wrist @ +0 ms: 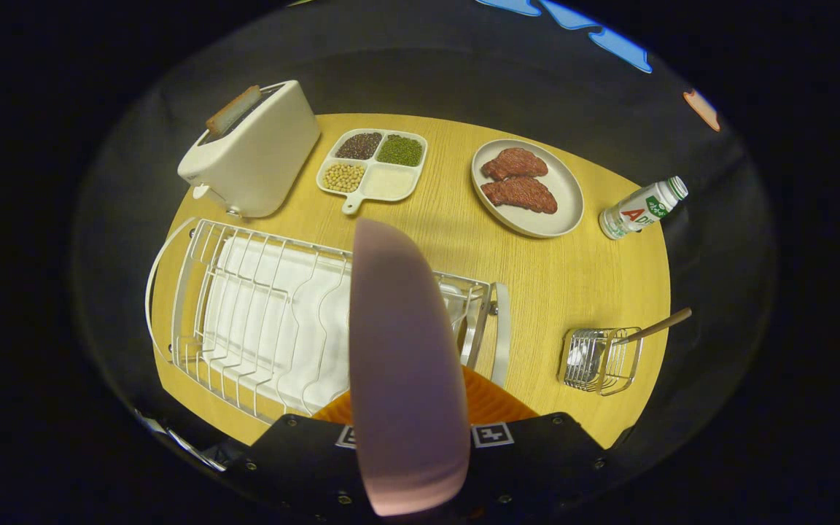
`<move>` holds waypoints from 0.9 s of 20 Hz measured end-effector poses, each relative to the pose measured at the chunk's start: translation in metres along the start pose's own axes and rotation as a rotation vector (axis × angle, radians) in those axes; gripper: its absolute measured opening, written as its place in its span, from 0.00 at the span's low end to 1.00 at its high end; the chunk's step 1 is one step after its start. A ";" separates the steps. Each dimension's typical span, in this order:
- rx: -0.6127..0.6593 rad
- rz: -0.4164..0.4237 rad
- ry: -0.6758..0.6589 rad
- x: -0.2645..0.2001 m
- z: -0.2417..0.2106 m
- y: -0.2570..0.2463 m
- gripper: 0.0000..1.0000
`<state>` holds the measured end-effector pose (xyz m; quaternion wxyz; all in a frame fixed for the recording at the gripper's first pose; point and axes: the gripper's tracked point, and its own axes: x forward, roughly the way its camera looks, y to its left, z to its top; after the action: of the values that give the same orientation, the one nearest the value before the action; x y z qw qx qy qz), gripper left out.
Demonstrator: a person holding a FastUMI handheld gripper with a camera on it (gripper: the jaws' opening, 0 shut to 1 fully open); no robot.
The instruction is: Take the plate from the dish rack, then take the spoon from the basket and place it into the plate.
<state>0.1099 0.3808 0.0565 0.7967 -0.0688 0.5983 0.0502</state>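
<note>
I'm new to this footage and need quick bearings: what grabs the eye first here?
A pink plate stands edge-on between the gripper fingers, which grip it above the wire dish rack. Beyond the fingers, a white toaster holds a slice of bread, and a plate of meat sits further right.

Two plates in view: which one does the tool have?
The pink plate, held edge-on between the tool's fingers over the dish rack; the beige plate carries meat.
</note>
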 end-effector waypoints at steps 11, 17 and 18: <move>0.066 0.254 -0.032 -0.045 -0.045 -0.011 0.48; 0.115 0.429 -0.029 -0.062 -0.091 -0.004 0.49; 0.117 0.449 -0.028 -0.062 -0.100 -0.003 0.49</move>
<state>-0.0011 0.3616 0.0885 0.7764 0.1128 0.5895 0.1924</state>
